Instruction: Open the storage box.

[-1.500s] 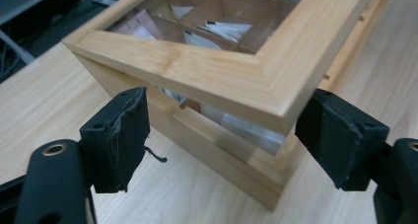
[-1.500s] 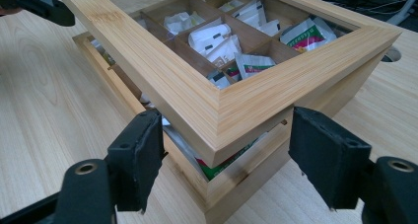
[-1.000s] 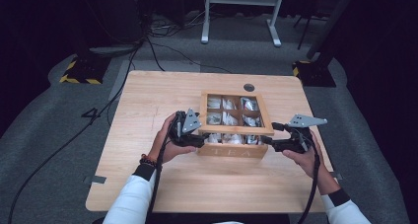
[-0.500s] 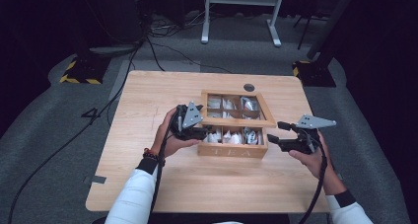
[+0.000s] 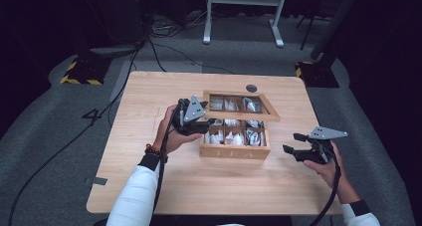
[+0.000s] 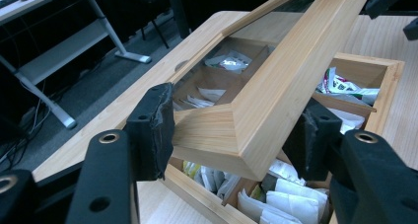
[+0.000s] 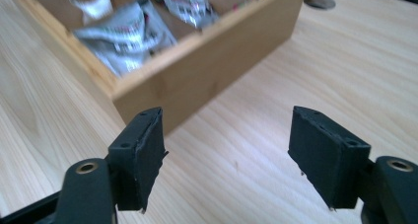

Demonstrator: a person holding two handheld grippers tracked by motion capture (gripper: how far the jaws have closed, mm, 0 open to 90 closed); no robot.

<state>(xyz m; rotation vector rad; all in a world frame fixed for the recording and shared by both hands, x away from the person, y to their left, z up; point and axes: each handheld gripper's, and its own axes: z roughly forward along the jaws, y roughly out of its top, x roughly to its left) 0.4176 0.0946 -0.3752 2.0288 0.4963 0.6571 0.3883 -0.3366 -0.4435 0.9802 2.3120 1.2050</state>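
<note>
Table (image 5: 149, 186): light wood top, with a round hole (image 5: 251, 88) near its far edge; the box stands on the middle of it.
Box (image 5: 234, 151): a wooden tea box with compartments, its front wall towards the person. The right gripper view shows a corner of it (image 7: 197, 71) just ahead of the jaws.
Lid (image 5: 241, 104): a wooden frame with a clear pane, lifted at its front edge and tilted up and back over the box. In the left gripper view its front left corner (image 6: 246, 130) lies between the pads.
Left gripper (image 5: 201, 126): at the box's left front. Its jaws have just been closing, with the lid corner between them. One pad (image 6: 153, 130) touches the frame's side; the other (image 6: 310, 140) sits against the far face. It is clamped on the lid.
Right gripper (image 5: 293, 142): to the right of the box, clear of it and over bare table. Its jaws stand apart with nothing between them (image 7: 226, 160).
Sachets (image 5: 234, 138): white and silver tea packets in the open front compartments, with more under the lid's pane (image 6: 226, 62).
</note>
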